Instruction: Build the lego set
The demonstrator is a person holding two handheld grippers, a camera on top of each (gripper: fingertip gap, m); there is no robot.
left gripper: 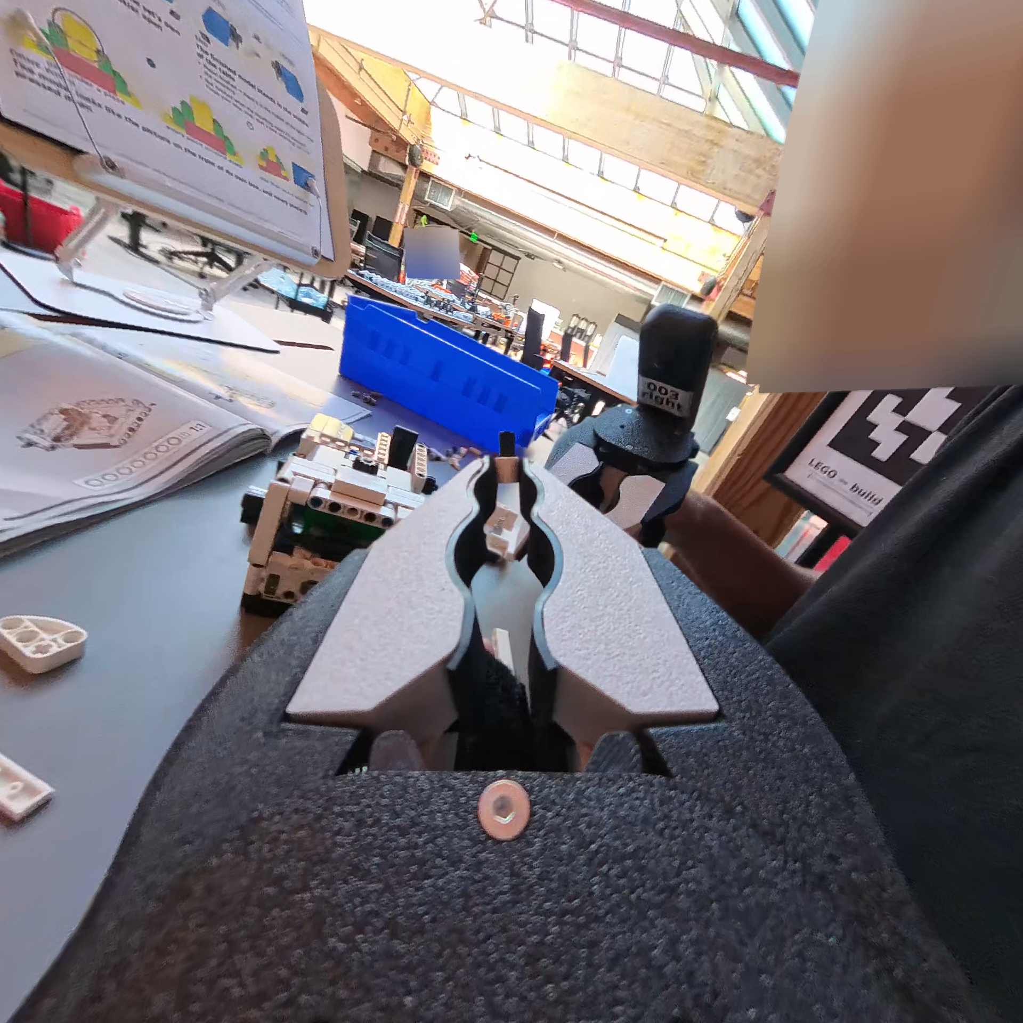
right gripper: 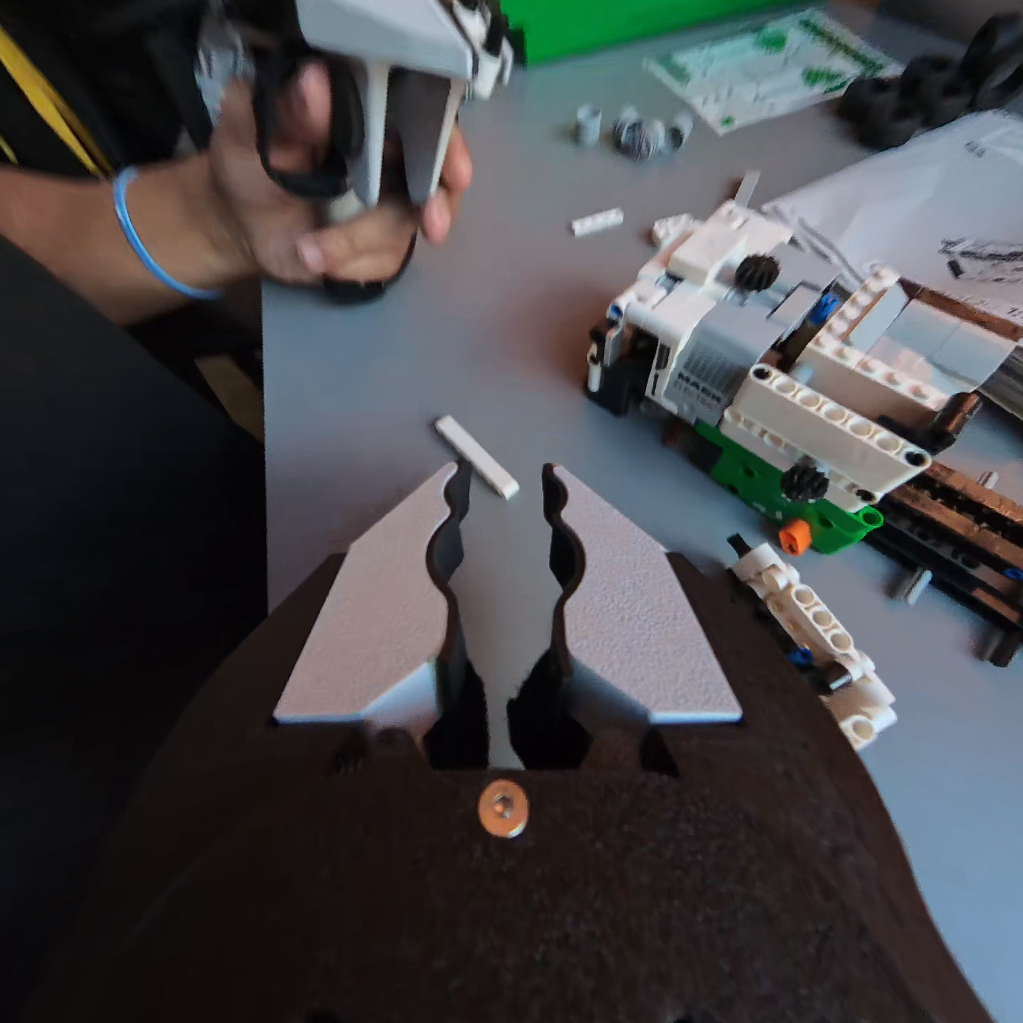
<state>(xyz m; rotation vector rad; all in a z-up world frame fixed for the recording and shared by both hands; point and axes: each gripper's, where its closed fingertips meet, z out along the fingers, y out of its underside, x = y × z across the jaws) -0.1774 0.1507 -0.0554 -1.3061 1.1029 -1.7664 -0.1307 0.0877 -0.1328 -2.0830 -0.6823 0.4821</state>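
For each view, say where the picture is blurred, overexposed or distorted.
Left wrist view: skylights blown out, stand sheet soft, straight beams bowed by the wide lens. Right wrist view: left gripper and hand motion-smeared, tyres blurred, truck fairly sharp.

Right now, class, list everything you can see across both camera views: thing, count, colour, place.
Lego truck: one, white, grey and green, on the grey table.
Flat bar: one, white, just ahead of the right fingertips.
Beam assembly: one, white, near the truck.
Tyres: several, black, far corner.
Rounded plate: one, white, left of the table.
Bin: one, blue, behind the truck.
Instruction booklet: one, open, left.
Picture sheet on stand: one, upper left.
Left hand-held gripper: shut on a small white piece.
Right hand-held gripper: open.
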